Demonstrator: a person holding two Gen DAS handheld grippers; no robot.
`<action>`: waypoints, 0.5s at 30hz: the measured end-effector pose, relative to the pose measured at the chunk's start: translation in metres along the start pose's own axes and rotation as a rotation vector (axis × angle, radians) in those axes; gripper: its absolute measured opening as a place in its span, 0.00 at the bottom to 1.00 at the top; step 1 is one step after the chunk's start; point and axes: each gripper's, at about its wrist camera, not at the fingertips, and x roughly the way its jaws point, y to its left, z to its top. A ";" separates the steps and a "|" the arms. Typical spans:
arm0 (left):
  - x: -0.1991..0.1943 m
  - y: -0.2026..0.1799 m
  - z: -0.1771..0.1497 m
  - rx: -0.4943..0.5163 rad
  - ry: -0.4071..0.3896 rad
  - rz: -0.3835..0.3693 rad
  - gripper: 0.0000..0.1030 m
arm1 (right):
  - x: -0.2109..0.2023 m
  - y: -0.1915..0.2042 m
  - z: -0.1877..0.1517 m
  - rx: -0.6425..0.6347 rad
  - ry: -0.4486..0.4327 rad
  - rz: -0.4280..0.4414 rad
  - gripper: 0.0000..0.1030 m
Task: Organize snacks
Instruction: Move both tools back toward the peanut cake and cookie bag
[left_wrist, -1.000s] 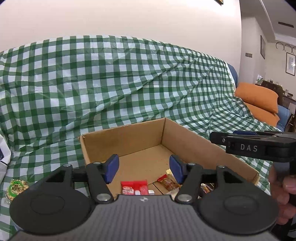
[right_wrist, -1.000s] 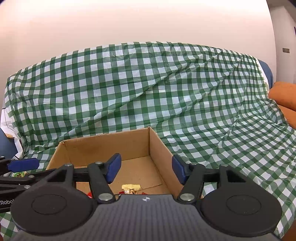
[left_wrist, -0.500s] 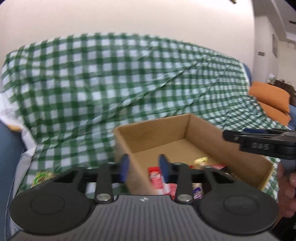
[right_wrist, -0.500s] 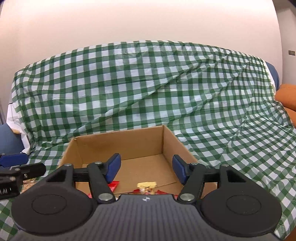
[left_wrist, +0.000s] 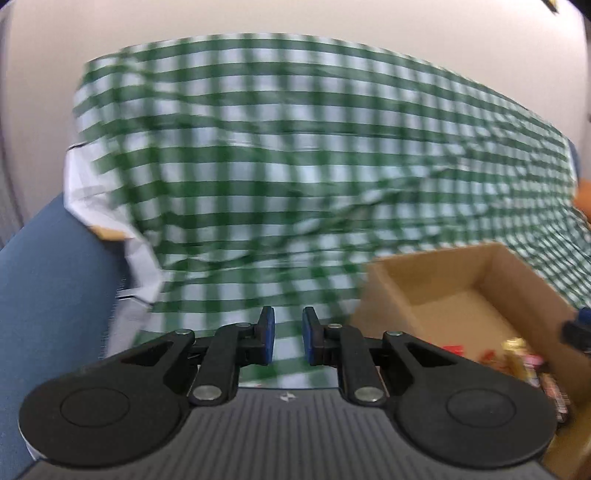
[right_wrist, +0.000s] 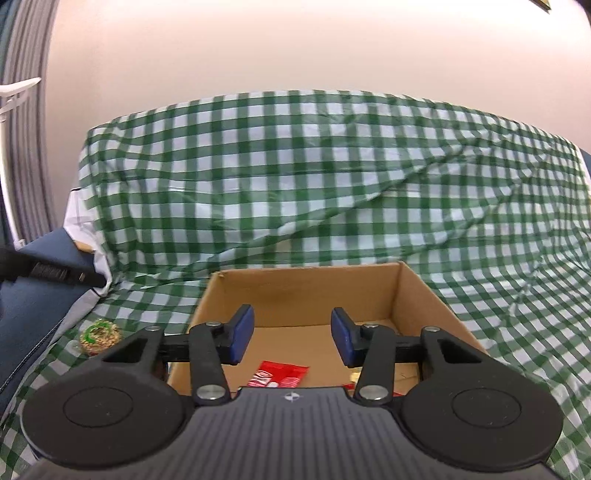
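An open cardboard box (right_wrist: 310, 291) sits on a green-checked cloth (right_wrist: 332, 166). A red packet (right_wrist: 282, 373) lies on its floor. My right gripper (right_wrist: 291, 338) hovers over the box's near side, its jaws closing with nothing between them. The left wrist view is blurred: my left gripper (left_wrist: 288, 339) is over the cloth to the left of the box (left_wrist: 436, 273), its jaws closing to a narrow gap, empty. Several wrapped snacks (left_wrist: 517, 354) lie in the box. A round green-wrapped snack (right_wrist: 100, 335) lies on the cloth left of the box.
A blue sofa arm (left_wrist: 48, 295) rises at the far left, beside the cloth's white edge. The left gripper's black finger (right_wrist: 55, 274) reaches in from the left edge of the right wrist view. A plain wall stands behind the draped cloth.
My left gripper swung left, off the box and over the cloth, and its jaws narrowed a lot. My right gripper shifted left and its jaws came closer together.
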 end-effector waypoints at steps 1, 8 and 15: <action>0.005 0.010 -0.006 -0.001 0.025 0.014 0.17 | 0.001 0.003 -0.001 -0.004 0.004 0.006 0.47; 0.027 0.105 -0.009 -0.330 0.205 0.181 0.18 | 0.011 0.027 0.001 -0.040 0.050 0.141 0.50; 0.027 0.144 -0.018 -0.457 0.288 0.183 0.21 | 0.028 0.114 0.012 -0.122 0.133 0.381 0.65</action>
